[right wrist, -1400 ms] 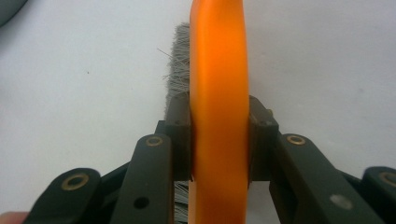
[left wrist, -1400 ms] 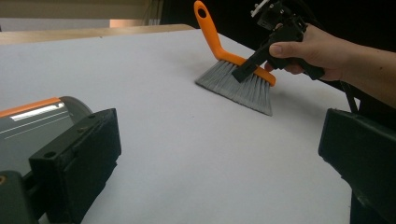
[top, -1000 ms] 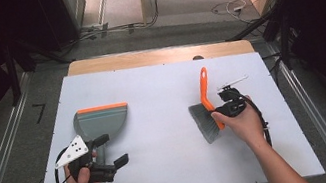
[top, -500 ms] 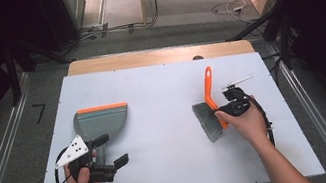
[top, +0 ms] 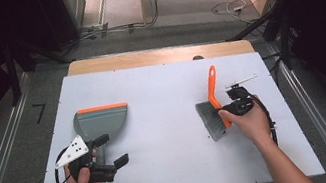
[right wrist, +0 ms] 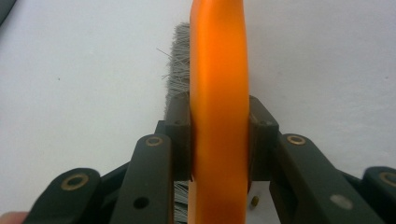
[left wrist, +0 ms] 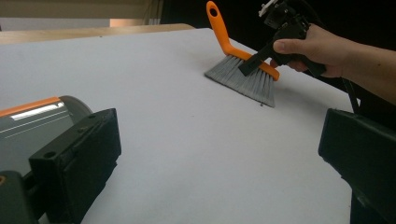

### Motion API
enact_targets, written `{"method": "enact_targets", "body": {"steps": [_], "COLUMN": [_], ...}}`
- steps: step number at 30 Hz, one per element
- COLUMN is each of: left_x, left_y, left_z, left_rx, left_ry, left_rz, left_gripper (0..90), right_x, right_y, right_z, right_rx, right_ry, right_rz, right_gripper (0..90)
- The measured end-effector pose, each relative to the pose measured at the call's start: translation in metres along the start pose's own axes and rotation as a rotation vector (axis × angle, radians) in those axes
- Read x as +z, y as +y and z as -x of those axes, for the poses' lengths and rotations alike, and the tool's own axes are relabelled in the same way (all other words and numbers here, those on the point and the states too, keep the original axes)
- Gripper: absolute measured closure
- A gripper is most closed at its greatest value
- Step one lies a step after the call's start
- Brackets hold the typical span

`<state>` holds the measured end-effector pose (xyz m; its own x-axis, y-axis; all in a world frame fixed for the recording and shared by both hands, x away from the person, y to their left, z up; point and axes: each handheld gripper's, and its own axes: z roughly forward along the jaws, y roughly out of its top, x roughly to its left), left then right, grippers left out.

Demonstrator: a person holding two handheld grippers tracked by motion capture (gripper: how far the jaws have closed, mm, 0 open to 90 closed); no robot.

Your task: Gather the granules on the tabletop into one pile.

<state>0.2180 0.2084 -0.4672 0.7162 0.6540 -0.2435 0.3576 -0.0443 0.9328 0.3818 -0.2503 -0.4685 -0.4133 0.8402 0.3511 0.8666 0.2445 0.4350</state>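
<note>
Since a second ago my right tool (top: 225,112), clamped on the brush (top: 212,113), has shifted it slightly. Left tool (top: 110,151) sits apart beside the dustpan (top: 100,123). I should keep bristles flat on the worktop (top: 161,92), sweeping toward the pan.

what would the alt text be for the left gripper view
Across a white table, a hand holds a gripper clamped on an orange-handled brush, its grey bristles resting on the table. In the foreground the left gripper stands open with nothing between its black jaws, beside a grey dustpan with an orange edge at the lower left.
</note>
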Motion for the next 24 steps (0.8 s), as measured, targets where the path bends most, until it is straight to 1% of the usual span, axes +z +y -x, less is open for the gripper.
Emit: {"method": "enact_targets", "body": {"steps": [16,22,24], "left_x": [0.0,0.001,0.002], "left_y": [0.0,0.0,0.0], "left_z": [0.0,-0.001,-0.001], "left_rx": [0.003,0.0,0.001], "left_ry": [0.0,0.001,0.002], "left_rz": [-0.006,-0.004,-0.006], "left_gripper": [0.2,0.2,0.2], "right_x": [-0.004,-0.009,-0.012], "right_y": [-0.001,0.0,0.001], "right_z": [0.007,0.002,-0.002], "right_rx": [0.013,0.02,0.005], "right_ry": [-0.011,0.024,0.031], "right_rz": [0.009,0.022,0.028], "right_gripper": [66.7,67.1,67.5]}}
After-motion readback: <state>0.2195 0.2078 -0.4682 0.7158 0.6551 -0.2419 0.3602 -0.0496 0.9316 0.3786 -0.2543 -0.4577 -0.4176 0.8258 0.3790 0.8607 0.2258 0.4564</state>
